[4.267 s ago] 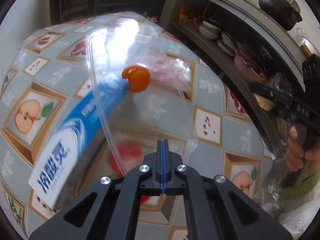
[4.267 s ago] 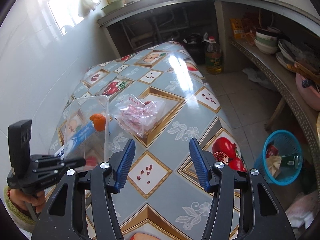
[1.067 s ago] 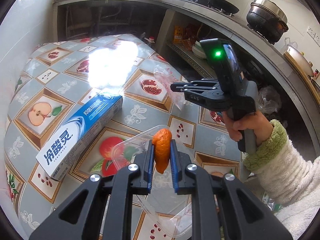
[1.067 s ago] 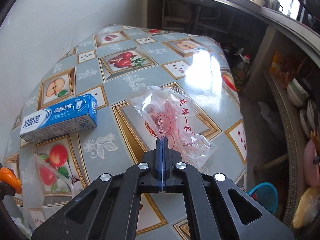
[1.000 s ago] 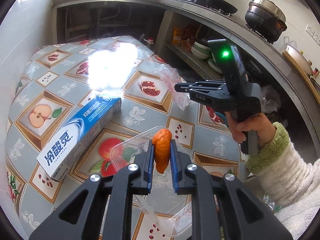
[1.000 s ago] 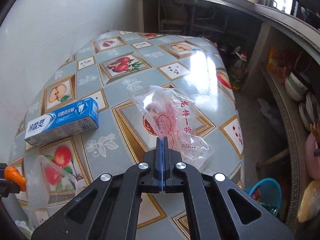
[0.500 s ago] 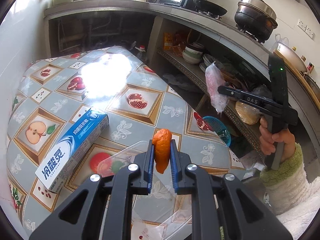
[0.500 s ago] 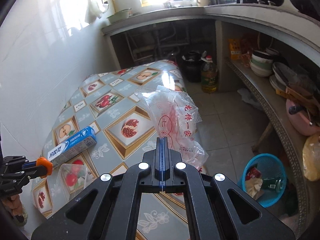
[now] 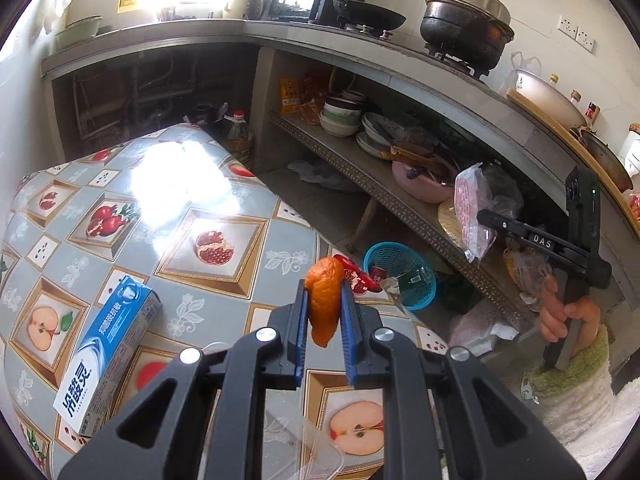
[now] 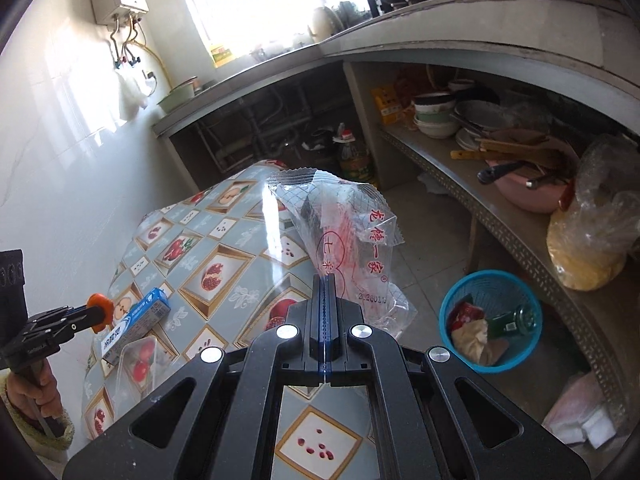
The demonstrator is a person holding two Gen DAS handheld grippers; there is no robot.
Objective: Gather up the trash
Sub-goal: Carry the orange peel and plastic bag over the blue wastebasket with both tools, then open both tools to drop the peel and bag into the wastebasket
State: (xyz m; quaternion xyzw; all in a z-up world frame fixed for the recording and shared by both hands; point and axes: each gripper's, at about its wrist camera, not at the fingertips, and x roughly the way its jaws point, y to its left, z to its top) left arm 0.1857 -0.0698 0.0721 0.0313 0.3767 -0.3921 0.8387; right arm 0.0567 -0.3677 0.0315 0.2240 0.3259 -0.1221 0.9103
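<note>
The left gripper (image 9: 325, 307) has its jaws closed on a piece of orange peel (image 9: 323, 305), held upright between the blue pads above the counter (image 9: 224, 248). The right gripper (image 10: 325, 312) has its jaws fully closed, pinching the lower part of a clear plastic bag (image 10: 340, 240) that stands up in front of the camera. The bag carries red Chinese characters, partly legible, and a printed code that seems to read "2026011", the last digits hidden in a fold. In the left view the same bag (image 9: 472, 210) hangs from the right gripper (image 9: 486, 216), whose arm is marked "DAS".

A blue mesh bin (image 10: 493, 320) stands on the floor below and to the right of the bag, near the open shelf; it holds a green bottle, a red wrapper and crumpled paper. From the left view the bin (image 9: 400, 276) sits just past the counter's edge, beyond the peel.

On the counter's fruit-patterned cloth lies a blue and white toothpaste box (image 9: 108, 350) with large Chinese lettering, and beside it a clear plastic tray (image 10: 136, 364). Both grippers are in the air, well apart, neither touching the counter.
</note>
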